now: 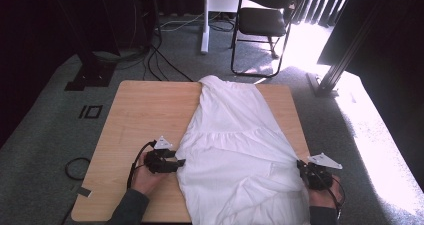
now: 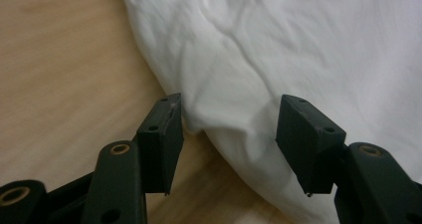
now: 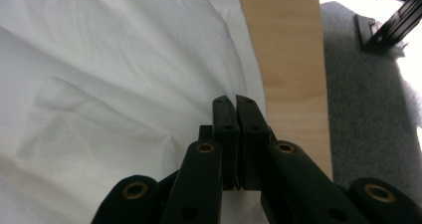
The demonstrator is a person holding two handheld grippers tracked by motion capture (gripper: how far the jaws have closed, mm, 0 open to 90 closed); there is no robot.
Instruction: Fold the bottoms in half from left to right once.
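Wooden table (image 1: pixel 145 110), white garment (image 1: pixel 235 135) spread flat

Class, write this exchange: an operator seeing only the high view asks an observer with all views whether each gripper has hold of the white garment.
Operator: Is my left gripper gripping?
Observer: No. The left gripper is open, its jaws either side of a fold at the edge of the white garment.
Operator: And the right?
Observer: The right gripper is shut, its jaws together on the garment's edge, beside bare table.
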